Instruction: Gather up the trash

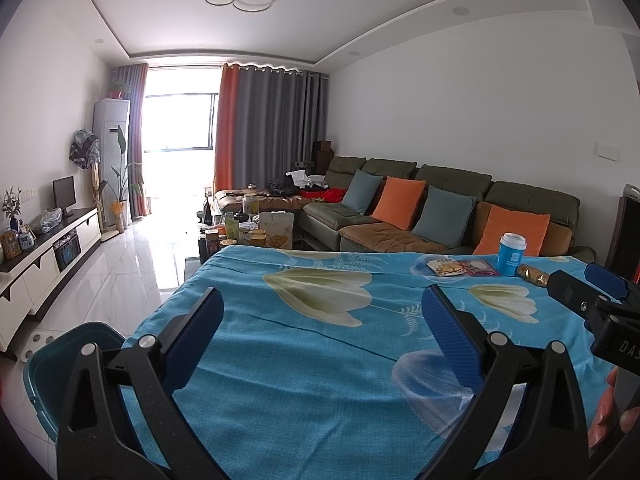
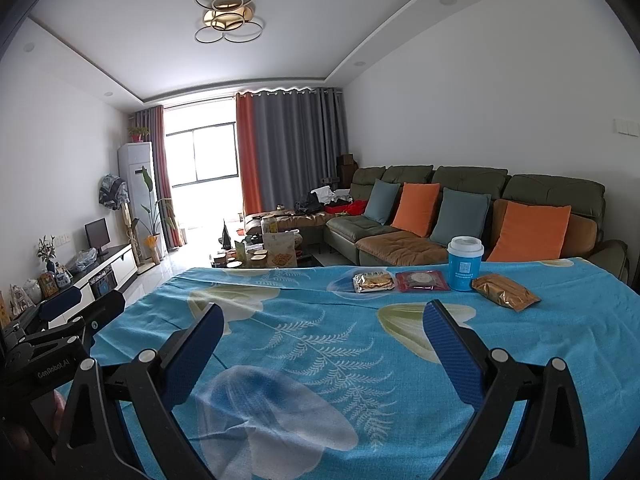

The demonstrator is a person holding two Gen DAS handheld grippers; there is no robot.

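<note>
Both the left hand-held gripper point(image 1: 322, 316) and right hand-held gripper point(image 2: 322, 332) hang spread and empty over the blue floral-clothed table point(image 2: 304, 344). Along its far right edge lie a yellow biscuit packet point(image 2: 373, 281), red snack wrapper point(image 2: 422, 281), blue white-lidded paper cup point(image 2: 465, 263) and golden foil wrapper point(image 2: 505, 291), nothing blocking them. A teal plastic bin point(image 1: 60, 368) sits off the near left corner.

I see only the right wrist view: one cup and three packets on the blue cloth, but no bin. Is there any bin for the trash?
Observer: Yes. The left wrist view shows a teal bin beside the left edge of the blue cloth, lower than it.
Operator: Is something already inside?
Observer: The part of its inside that shows holds nothing; the left gripper hides the rest.
Operator: Are the jaws of that gripper free?
Observer: Yes, they stand open over bare cloth and hold nothing.
</note>
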